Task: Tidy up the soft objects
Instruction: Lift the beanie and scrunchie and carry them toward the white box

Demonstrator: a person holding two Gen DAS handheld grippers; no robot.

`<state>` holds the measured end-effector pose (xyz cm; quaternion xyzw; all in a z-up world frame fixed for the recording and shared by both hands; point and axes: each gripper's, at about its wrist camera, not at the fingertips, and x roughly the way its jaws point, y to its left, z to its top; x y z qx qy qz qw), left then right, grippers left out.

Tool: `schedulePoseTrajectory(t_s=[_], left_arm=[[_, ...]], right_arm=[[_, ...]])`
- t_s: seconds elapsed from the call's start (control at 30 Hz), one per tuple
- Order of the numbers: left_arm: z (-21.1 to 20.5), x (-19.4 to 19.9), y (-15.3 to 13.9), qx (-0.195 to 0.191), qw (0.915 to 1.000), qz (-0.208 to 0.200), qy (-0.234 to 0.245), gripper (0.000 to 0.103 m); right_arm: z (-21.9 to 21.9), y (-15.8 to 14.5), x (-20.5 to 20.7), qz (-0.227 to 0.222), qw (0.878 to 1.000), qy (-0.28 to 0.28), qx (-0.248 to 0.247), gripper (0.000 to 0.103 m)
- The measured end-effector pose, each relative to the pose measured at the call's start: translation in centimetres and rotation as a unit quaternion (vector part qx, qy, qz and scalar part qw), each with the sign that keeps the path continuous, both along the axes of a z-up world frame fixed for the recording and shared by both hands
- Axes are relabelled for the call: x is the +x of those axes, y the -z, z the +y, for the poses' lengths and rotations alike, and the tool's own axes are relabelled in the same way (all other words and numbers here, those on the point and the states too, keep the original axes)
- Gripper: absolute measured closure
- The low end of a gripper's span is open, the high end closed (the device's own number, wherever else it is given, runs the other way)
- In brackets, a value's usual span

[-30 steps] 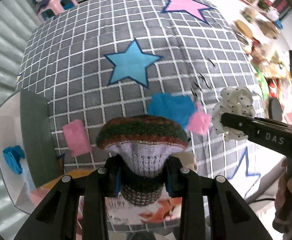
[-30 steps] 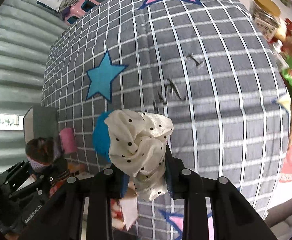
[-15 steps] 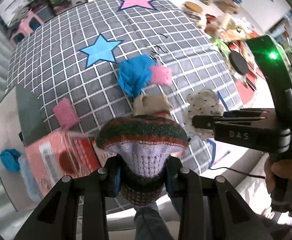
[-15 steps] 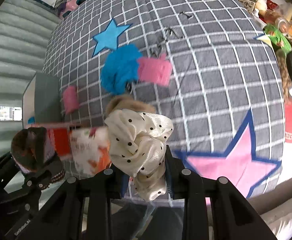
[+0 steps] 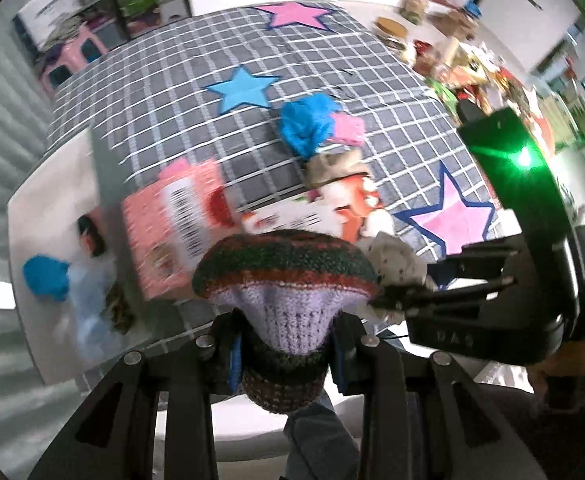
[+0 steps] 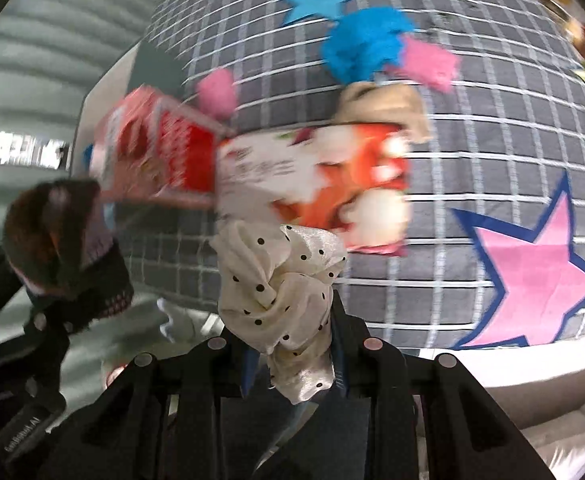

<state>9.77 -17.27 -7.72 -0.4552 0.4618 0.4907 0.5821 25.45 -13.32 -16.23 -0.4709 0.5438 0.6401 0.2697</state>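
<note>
My left gripper (image 5: 286,354) is shut on a knitted piece (image 5: 286,280) with a red-green striped top and lilac underside, held above the near table edge. My right gripper (image 6: 292,352) is shut on a cream polka-dot scrunchie (image 6: 282,276). The right gripper also shows in the left wrist view (image 5: 396,304), close beside the knitted piece. On the grey checked cloth (image 6: 492,120) lie a blue fluffy piece (image 6: 364,40), a pink piece (image 6: 428,62), a second pink piece (image 6: 216,90) and a beige piece (image 6: 384,100).
A pink-red box (image 5: 180,220) and a white-orange printed pack (image 5: 332,208) lie near the cloth's front edge. A white tray (image 5: 52,208) at the left holds a blue piece (image 5: 46,278) and other soft items. Cluttered goods stand at the far right.
Both grippers have pulled back and up from the cloth toward the near table edge, each still holding its item. The boxes and tray now show more fully.
</note>
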Motion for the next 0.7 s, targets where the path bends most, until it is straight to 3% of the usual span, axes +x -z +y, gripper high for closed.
schedulePoseTrajectory(t_s=[0.3, 0.7], left_arm=[[-3.4, -6.4, -0.9, 0.011, 0.9948, 0.011, -0.101, 0.067], [-7.4, -14.2, -1.1, 0.012, 0.9736, 0.042, -0.224, 0.067]], right_arm=[[-2.5, -1.2, -7.4, 0.013, 0.995, -0.096, 0.019, 0.072], [-4.2, -3.3, -14.7, 0.03, 0.983, -0.174, 0.049, 0.072]])
